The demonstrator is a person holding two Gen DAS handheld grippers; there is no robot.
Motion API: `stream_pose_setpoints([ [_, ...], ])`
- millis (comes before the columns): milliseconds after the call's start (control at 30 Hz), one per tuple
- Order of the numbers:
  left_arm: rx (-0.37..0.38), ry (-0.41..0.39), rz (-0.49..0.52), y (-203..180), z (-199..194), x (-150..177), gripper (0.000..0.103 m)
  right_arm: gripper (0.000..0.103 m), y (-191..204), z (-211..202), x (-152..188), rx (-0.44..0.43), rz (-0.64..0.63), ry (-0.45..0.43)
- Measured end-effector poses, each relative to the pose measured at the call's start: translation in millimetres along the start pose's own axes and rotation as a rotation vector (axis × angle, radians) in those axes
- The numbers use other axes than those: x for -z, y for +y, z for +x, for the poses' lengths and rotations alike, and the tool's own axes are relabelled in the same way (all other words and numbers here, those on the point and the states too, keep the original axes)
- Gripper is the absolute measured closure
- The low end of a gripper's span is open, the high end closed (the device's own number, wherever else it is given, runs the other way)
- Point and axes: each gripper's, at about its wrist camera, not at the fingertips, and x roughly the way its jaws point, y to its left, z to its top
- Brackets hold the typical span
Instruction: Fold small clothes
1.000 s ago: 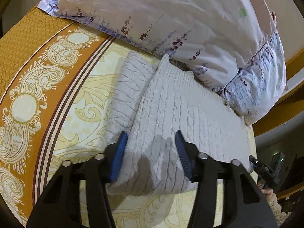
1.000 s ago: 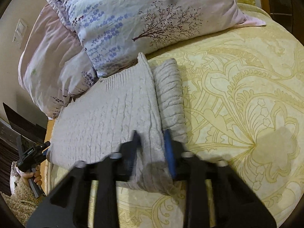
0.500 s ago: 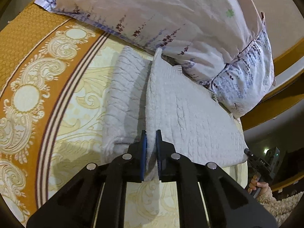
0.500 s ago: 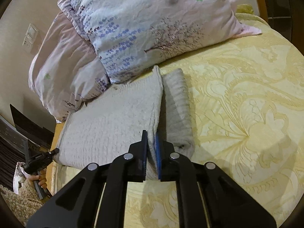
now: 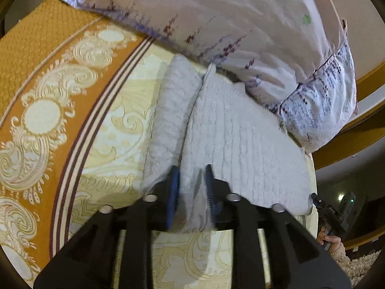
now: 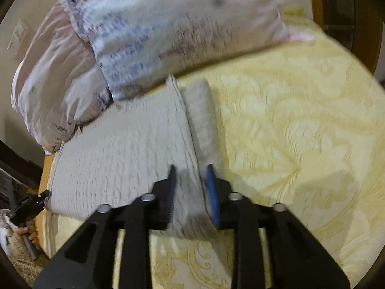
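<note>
Bed layout: sweater (image 5: 240, 144) in front of the pillows, your grippers at its near edge.

On the bed (image 6: 300, 125) your sweater lies flat, its far end touching the pillows (image 6: 168, 24) stacked behind it. A folded sleeve (image 6: 199, 120) lies along its side. Your left gripper (image 5: 191, 187) and right gripper (image 6: 191, 187) each straddle the near hem, jaws opening with knit between them.

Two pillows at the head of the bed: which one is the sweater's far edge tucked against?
The front pillow, the one with the blue-purple print. The sweater runs up under its lower edge. The plain pink pillow lies behind it, off to the side.
</note>
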Motion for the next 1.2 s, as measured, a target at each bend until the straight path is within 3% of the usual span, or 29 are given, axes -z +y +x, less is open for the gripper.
stream_pose_setpoints([
  [67,-0.016,-0.049,0.026,-11,-7,-5,0.049,0.063,11,-4,-6,-0.020,-0.030,-0.033],
  [100,-0.027,-0.074,0.047,-18,-9,-7,0.046,0.062,18,-3,-10,-0.047,-0.044,-0.035],
  [233,0.006,-0.089,0.134,-48,-1,-14,0.041,0.058,45,13,-17,-0.102,-0.095,-0.001],
  [367,0.035,-0.037,0.191,-74,25,-14,0.041,0.057,71,33,-18,-0.131,-0.135,0.044],
  [433,0.027,-0.008,0.200,-78,39,-13,0.040,0.051,76,42,-17,-0.119,-0.147,0.064],
  [533,0.000,0.032,0.175,-72,56,-9,0.039,0.049,74,57,-9,-0.084,-0.135,0.125],
  [700,0.024,0.024,0.168,-69,55,-8,0.037,0.048,68,57,-8,-0.117,-0.104,0.118],
  [767,0.054,0.019,0.134,-66,49,-11,0.037,0.041,66,57,-10,-0.146,-0.078,0.127],
  [900,0.108,-0.067,0.041,-46,23,-24,0.037,0.037,69,57,-10,-0.154,-0.086,0.127],
  [1000,0.091,-0.086,-0.044,-23,17,-38,0.037,0.033,71,58,-10,-0.157,-0.093,0.127],
  [1200,0.062,-0.046,-0.135,10,22,-56,0.037,0.030,74,60,-10,-0.161,-0.103,0.132],
])
